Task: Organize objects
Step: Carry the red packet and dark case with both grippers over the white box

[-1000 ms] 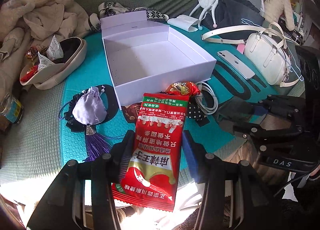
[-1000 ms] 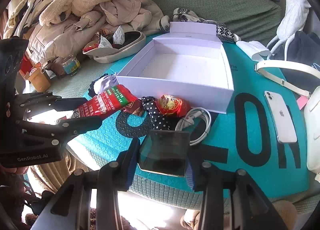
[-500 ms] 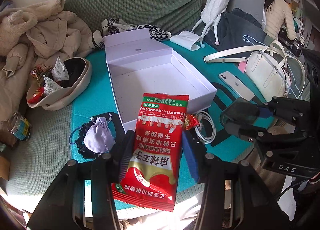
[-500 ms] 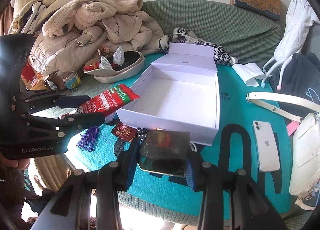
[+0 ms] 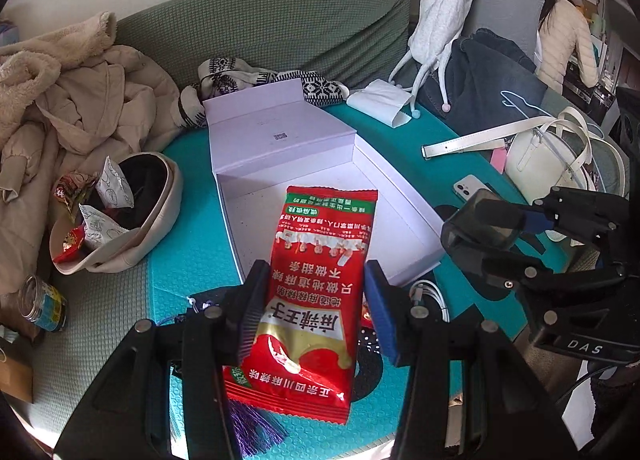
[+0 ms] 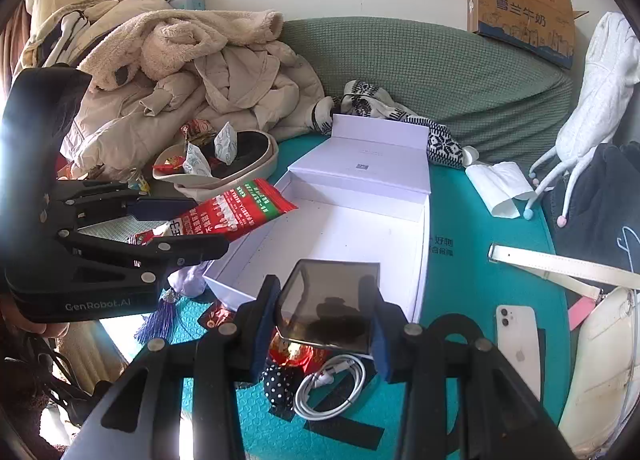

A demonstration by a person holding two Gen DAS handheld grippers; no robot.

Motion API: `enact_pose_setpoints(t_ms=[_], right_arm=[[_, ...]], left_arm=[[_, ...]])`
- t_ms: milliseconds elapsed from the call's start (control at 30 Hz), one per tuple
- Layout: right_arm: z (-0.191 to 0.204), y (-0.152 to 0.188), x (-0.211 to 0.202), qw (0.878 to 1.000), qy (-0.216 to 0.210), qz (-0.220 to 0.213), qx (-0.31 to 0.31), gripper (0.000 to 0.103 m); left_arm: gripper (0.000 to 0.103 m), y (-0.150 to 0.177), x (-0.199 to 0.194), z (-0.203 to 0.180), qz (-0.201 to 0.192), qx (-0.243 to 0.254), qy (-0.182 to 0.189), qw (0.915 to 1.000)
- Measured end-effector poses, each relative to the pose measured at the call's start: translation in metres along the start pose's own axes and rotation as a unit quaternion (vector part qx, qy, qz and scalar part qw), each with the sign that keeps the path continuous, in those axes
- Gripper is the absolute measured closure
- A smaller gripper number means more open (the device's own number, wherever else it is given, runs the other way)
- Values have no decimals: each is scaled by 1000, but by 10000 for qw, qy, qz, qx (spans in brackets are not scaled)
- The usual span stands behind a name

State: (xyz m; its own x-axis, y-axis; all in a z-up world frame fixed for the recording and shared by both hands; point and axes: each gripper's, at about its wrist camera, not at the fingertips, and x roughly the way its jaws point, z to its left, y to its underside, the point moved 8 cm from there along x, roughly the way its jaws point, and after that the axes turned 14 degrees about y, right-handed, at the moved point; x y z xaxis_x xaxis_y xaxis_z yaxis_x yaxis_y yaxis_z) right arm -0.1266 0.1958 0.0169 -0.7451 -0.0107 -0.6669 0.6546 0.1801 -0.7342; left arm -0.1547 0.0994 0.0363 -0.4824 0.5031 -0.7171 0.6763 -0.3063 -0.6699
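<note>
The red snack packet (image 5: pixel 316 300) is glossy, printed with white and gold Chinese lettering and capped by a green band at its far end; it sits pinched between the blue pads of the left gripper (image 5: pixel 314 300), lengthwise along the fingers, its far end reaching out over the near wall of the open white box (image 5: pixel 304 164). In the right wrist view the same packet (image 6: pixel 236 214) slants upward from that gripper toward the box's left wall. The right gripper (image 6: pixel 326 310) is clamped on a smoky translucent case (image 6: pixel 330 304), a flat squarish thing with dark reflections, held above the near edge of the box (image 6: pixel 360 228). Both tools are raised off the teal mat (image 6: pixel 472 272) and point toward the box from its near side, left one to the left, right one to the right. Under the right gripper lie a coiled white cable (image 6: pixel 332 392) and a dotted black pouch (image 6: pixel 280 384). Right of the box a white phone (image 6: pixel 518 344) lies flat. Beyond the box's upright lid a patterned knit (image 5: pixel 256 78) rests against the green sofa (image 5: pixel 280 28).
</note>
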Motion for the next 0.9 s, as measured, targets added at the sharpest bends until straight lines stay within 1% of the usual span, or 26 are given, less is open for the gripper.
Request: enact_pose_setpoints(t_ms=[167, 400, 600, 733, 900], right_arm=[[-9, -17, 30, 10000, -8, 0, -12, 62], [-20, -41, 77, 10000, 46, -17, -87, 62], [-26, -64, 109, 9999, 14, -81, -141, 62], [-28, -76, 130, 9995, 39, -113, -292, 62], [-33, -85, 154, 9996, -95, -63, -264, 62]], left_arm=[[57, -17, 27, 21, 109, 27, -36, 9999], [57, -37, 75, 63, 307, -67, -140, 9994], [56, -55, 112, 83, 405, 57, -183, 9990], [56, -70, 134, 94, 454, 123, -268, 9985], [56, -86, 160, 111, 482, -46, -323, 9983]])
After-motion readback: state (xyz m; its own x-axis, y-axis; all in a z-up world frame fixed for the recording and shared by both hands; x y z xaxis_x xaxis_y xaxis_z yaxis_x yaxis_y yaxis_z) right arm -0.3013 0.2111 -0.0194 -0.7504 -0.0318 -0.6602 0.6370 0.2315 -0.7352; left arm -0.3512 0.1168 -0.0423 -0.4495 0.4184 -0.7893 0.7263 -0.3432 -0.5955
